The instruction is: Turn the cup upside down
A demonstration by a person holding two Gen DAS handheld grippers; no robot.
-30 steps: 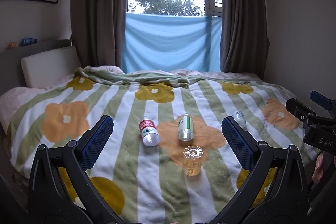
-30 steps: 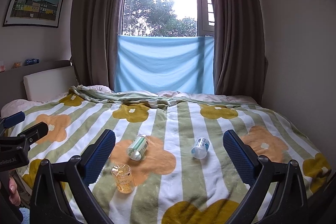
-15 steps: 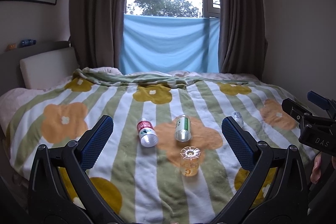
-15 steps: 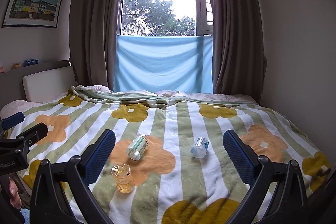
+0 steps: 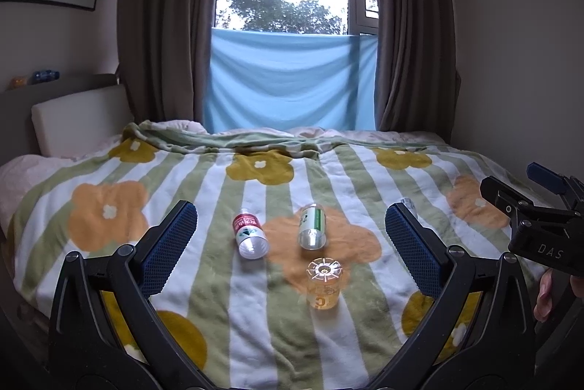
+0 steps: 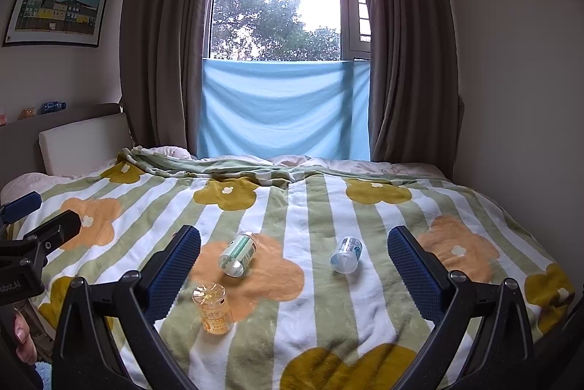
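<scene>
A clear amber cup (image 5: 323, 286) stands bottom-up on the flowered blanket (image 5: 109, 244), its ribbed base facing up. It also shows in the right wrist view (image 6: 213, 311). My left gripper (image 5: 291, 245) is open and empty, held back from the cup, which lies just below and right of its midline. My right gripper (image 6: 294, 267) is open and empty; the cup sits near its left finger (image 6: 171, 271). The right gripper also appears at the right edge of the left wrist view (image 5: 529, 218).
Three bottles lie on their sides on the blanket: a red-labelled one (image 5: 250, 234), a green-labelled one (image 5: 312, 225) (image 6: 239, 254), and a blue-labelled one (image 6: 346, 255). A headboard cushion (image 5: 80, 119) is at the left, curtains and window behind, wall (image 6: 511, 98) at the right.
Both views have drifted slightly; the cup and bottles sit a little higher in the left wrist view. Nothing on the bed has moved. Both grippers stay open.
</scene>
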